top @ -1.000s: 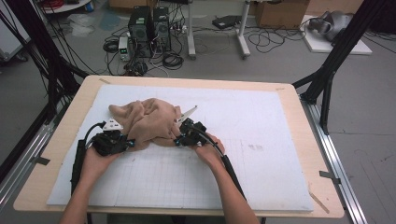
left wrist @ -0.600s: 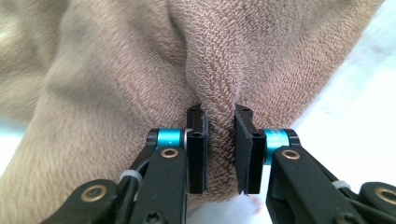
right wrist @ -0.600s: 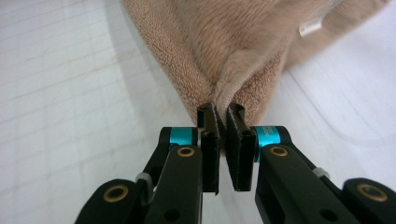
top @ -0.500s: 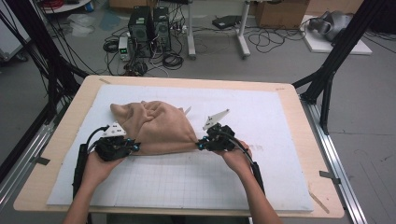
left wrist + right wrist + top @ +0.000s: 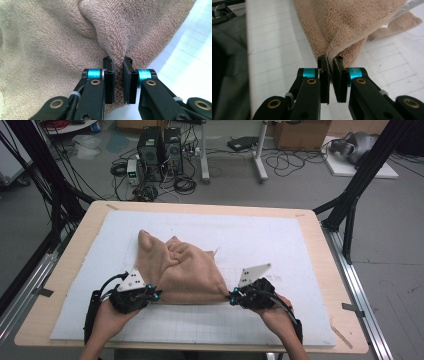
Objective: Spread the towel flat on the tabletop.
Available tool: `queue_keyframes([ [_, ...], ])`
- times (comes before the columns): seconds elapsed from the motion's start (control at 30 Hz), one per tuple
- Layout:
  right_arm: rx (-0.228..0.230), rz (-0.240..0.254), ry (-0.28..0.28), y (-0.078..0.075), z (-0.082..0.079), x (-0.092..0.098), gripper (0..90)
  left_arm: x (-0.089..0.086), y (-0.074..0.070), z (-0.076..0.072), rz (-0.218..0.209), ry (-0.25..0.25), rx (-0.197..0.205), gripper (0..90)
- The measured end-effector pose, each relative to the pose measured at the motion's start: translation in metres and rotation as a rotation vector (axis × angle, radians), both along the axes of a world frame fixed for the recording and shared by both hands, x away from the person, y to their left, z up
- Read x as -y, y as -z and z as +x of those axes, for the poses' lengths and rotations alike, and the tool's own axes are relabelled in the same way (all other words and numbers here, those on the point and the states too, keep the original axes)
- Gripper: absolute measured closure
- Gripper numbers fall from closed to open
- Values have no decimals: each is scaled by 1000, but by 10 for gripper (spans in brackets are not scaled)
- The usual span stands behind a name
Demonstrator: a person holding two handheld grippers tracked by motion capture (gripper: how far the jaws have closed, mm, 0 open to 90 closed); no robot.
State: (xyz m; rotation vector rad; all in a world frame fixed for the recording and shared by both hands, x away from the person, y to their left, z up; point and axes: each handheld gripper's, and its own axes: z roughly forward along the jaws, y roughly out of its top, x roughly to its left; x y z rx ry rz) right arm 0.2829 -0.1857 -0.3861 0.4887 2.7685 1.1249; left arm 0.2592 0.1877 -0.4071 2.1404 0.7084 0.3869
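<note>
A tan terry towel (image 5: 180, 270) lies bunched on the white gridded mat (image 5: 280, 245), stretched along its near edge between both grippers. My left gripper (image 5: 156, 295) pinches the towel's near left corner; its jaws have just been closing on the cloth. In the left gripper view the towel (image 5: 62, 37) folds into a ridge caught at my left gripper (image 5: 118, 65). My right gripper (image 5: 231, 297) is shut on the near right corner. The right gripper view shows the towel (image 5: 347, 25) gathered to a point at my right gripper (image 5: 330, 63).
The mat covers a wooden table (image 5: 65, 270) with black frame posts (image 5: 350, 205) at its corners. Computers (image 5: 159, 145) and cables sit on the floor beyond the far edge. A white label (image 5: 412, 5) hangs off the towel in the right gripper view.
Both hands have moved apart and toward the near edge, the right one farther to the right. The towel's near edge is now drawn out between them.
</note>
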Motion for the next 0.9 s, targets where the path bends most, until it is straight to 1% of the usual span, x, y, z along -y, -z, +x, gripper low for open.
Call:
queue_keyframes([
  [0.03,0,0,0,0,0,0,853,0,0,0,0,0,0,818],
  [0.07,3,-4,0,-1,-14,4,853,2,0,-5,-2,10,1,819],
  [0.1,3,-9,-1,-2,-21,6,853,4,0,-9,1,23,2,820],
  [0.13,11,-9,-4,-2,-27,8,853,7,2,-18,10,42,3,820],
  [0.2,13,-11,-8,-2,-39,11,853,9,3,-26,11,61,-2,821],
  [0.23,13,-11,-8,-2,-39,11,853,9,3,-26,11,61,-2,821],
  [0.27,8,-5,-15,0,-51,13,853,9,5,-33,7,68,-3,821],
  [0.3,8,-4,-18,1,-54,14,853,9,6,-36,10,72,-6,821],
  [0.33,-6,-4,-25,3,-56,14,852,9,6,-36,10,72,-6,821],
  [0.37,-12,-4,-37,5,-57,13,844,8,7,-37,14,73,-11,819],
  [0.4,-12,-4,-37,5,-57,13,844,7,8,-38,13,74,-20,819],
  [0.43,-16,-2,-43,6,-58,10,746,6,8,-39,11,75,-30,785],
  [0.47,-16,-2,-43,6,-58,10,746,4,7,-39,9,71,-32,785],
  [0.5,-13,26,-52,4,-55,8,629,0,2,-39,-17,78,-43,694],
  [0.57,12,59,-54,-2,-51,9,603,-3,-6,-41,-28,77,-23,641],
  [0.6,23,70,-43,-5,-49,10,577,-4,-10,-40,-23,77,-15,620],
  [0.67,39,78,-27,-11,-40,10,554,-6,-17,-36,-12,67,11,574],
  [0.7,56,75,-15,-13,-35,10,539,-6,-17,-36,-12,67,11,557],
  [0.73,66,74,-5,-15,-29,9,533,-6,-19,-32,-9,62,21,543],
  [0.77,70,74,11,-17,-22,8,525,-7,-23,-23,-12,40,43,521],
  [0.8,76,76,29,-19,-16,6,511,-7,-23,-16,-14,28,49,502],
  [0.83,82,77,38,-20,-8,3,507,-7,-23,-16,-14,28,49,488],
  [0.87,85,78,46,-20,0,0,500,-7,-23,-2,-26,-2,51,465],
  [0.9,90,78,58,-20,9,-4,491,-6,-22,5,-30,-19,48,448],
])
